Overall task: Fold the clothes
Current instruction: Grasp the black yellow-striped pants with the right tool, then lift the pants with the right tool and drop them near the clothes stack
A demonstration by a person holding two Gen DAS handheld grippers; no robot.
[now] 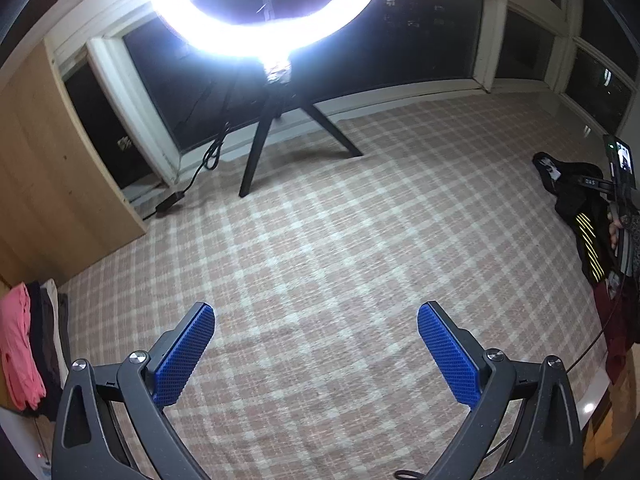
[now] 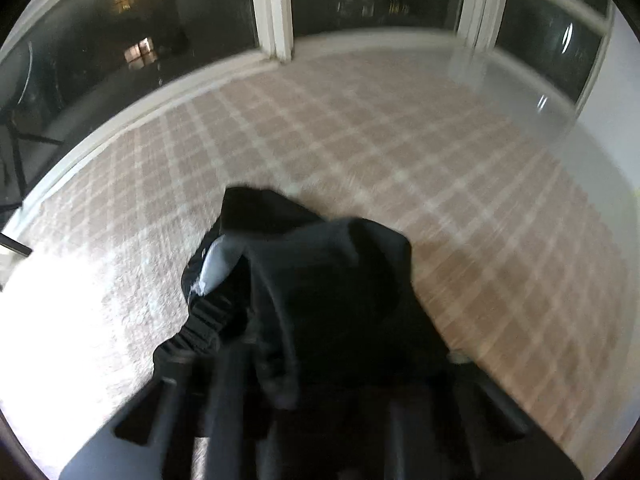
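Observation:
My left gripper (image 1: 316, 354) is open and empty, its blue pads (image 1: 186, 354) spread wide above the pink plaid cloth (image 1: 340, 220). In the right wrist view a black garment (image 2: 320, 280) with an elastic waistband and a white label drapes over my right gripper (image 2: 320, 360) and hides its fingers; the view is blurred. The same black garment with yellow stripes (image 1: 580, 216) shows at the right edge of the left wrist view, beside the right gripper's body (image 1: 620, 172).
A ring light on a black tripod (image 1: 272, 120) stands at the far edge by dark windows. Folded clothes, pink on top (image 1: 20, 344), lie at the left edge. A dark red garment (image 1: 616, 328) lies at the right. A wooden cabinet (image 1: 52, 168) stands at left.

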